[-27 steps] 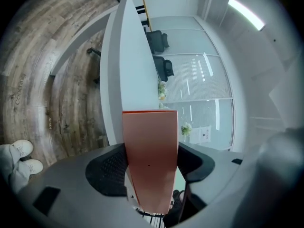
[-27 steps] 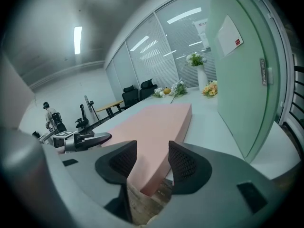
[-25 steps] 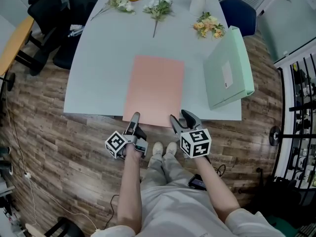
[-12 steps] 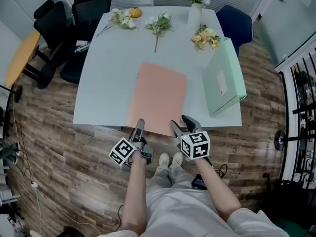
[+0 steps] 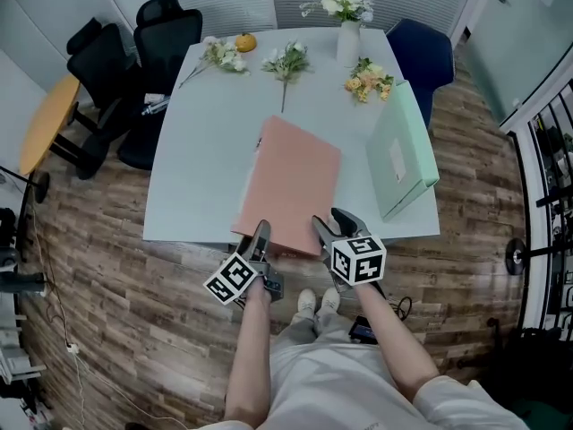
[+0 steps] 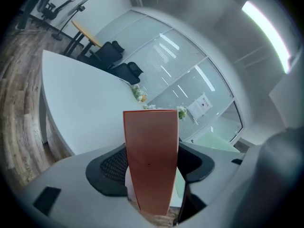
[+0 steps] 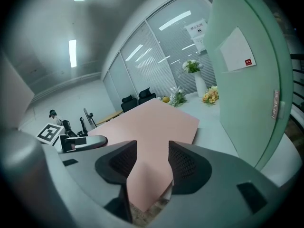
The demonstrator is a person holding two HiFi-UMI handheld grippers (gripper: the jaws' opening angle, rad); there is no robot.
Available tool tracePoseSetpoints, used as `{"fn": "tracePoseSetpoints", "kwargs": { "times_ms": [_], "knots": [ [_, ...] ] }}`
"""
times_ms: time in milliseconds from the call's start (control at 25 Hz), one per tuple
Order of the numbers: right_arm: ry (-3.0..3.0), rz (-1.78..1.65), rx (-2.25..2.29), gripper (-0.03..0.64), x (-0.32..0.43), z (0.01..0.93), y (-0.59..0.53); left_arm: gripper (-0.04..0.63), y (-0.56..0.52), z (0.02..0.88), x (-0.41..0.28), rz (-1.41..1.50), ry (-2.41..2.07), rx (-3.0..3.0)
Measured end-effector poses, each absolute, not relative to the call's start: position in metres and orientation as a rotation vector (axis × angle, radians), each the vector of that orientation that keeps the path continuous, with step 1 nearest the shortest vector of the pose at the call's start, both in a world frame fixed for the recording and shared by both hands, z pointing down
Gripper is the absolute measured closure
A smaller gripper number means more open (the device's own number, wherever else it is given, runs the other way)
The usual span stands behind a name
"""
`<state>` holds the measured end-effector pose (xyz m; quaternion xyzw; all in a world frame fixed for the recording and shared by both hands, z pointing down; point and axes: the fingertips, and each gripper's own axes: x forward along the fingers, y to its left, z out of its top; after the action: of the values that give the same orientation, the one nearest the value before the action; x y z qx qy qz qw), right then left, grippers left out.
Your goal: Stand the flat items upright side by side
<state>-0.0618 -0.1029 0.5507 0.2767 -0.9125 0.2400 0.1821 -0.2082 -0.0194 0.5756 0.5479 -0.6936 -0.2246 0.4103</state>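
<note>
Both the left tongs (image 5: 261, 231) and the right tongs (image 5: 329, 225) are clamped on the near edge of the pink folder (image 5: 291, 182), at lower centre. The green folder (image 5: 398, 159) stands upright on the table (image 5: 206, 133) at centre right.

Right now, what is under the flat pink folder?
The pale rectangular table lies below; the folder's near edge, clamped by left gripper and right gripper, overhangs wooden floor. Anything beneath is covered.

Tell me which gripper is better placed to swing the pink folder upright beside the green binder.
Probably the left gripper. It is clamped on the pink folder at its raised side, away from the green binder; the right gripper holds the lower corner, a likely pivot.
</note>
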Motion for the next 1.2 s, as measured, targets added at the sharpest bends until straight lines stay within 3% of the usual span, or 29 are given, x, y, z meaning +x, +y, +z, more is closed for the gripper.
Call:
{"fn": "tracePoseSetpoints", "kwargs": {
  "times_ms": [600,1200],
  "knots": [
    [-2.658,0.790,0.799,0.403,-0.072,0.496,-0.128,0.290,-0.042,0.546,-0.191,-0.259,-1.907,1.565],
    [-2.675,1.016,0.664,0.325,-0.101,0.461,-0.133,0.290,-0.055,0.526,-0.154,0.051,-1.986,1.782]
  ]
}}
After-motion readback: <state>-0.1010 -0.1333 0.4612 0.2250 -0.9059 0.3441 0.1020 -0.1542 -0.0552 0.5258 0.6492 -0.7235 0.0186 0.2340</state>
